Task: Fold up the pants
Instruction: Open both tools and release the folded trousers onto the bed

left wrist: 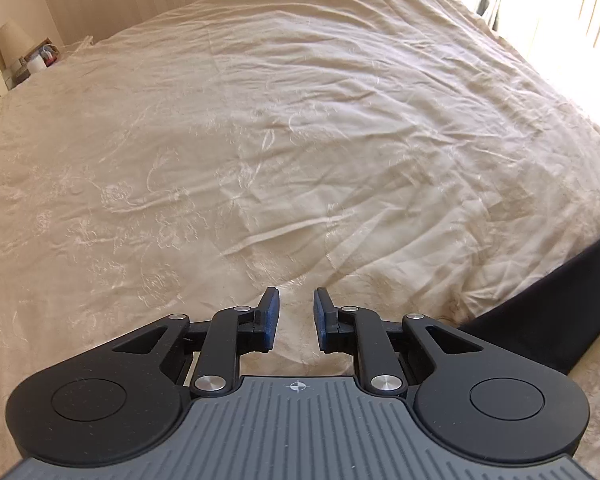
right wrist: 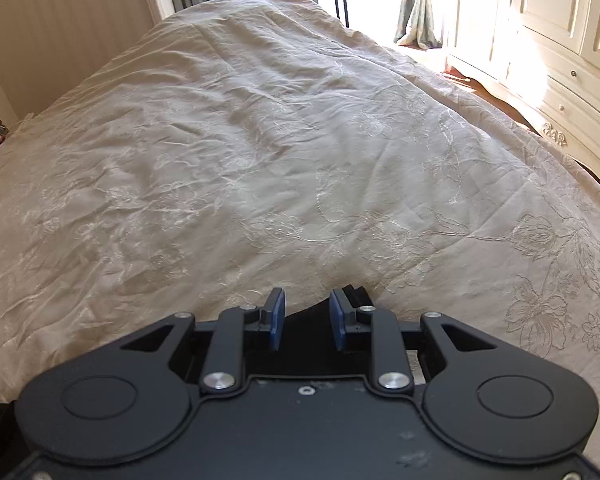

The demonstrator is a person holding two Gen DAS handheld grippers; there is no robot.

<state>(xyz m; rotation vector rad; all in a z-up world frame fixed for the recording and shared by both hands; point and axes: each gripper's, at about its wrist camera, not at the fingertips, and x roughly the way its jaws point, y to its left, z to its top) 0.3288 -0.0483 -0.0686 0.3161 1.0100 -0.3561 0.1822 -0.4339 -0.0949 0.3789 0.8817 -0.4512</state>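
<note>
The grey ribbed body of the left gripper [left wrist: 296,316] fills the bottom of the left wrist view, and its two blue-padded fingers [left wrist: 270,320] stand apart with a clear gap between them. Nothing sits in that gap; only the beige bedspread [left wrist: 260,140] shows through it. The pants [left wrist: 548,312], a dark black fabric, lie off to the right of this gripper, apart from its fingers, as a tapering flap that runs up toward the right edge of the view. Whether that flap rests flat on the cover or is lifted cannot be told.

In the right wrist view the black body of the right gripper [right wrist: 307,318] takes up the lower part, and its blue pads [right wrist: 278,320] are likewise spread. Dark cloth of the pants [right wrist: 308,336] shows in the gap and just below the fingers, with a small dark piece poking out behind the right finger. The pads do not appear to press on it. More dark fabric shows at the lower left edge, beside the gripper's body.

Beyond both grippers the embroidered, wrinkled bedspread stretches away. Far to the left of the left gripper stands a small lamp [left wrist: 14,42]. Far right of the right gripper is a cream wardrobe [right wrist: 560,40] in bright sunlight, with curtains [right wrist: 418,4] beyond the end of the bed.
</note>
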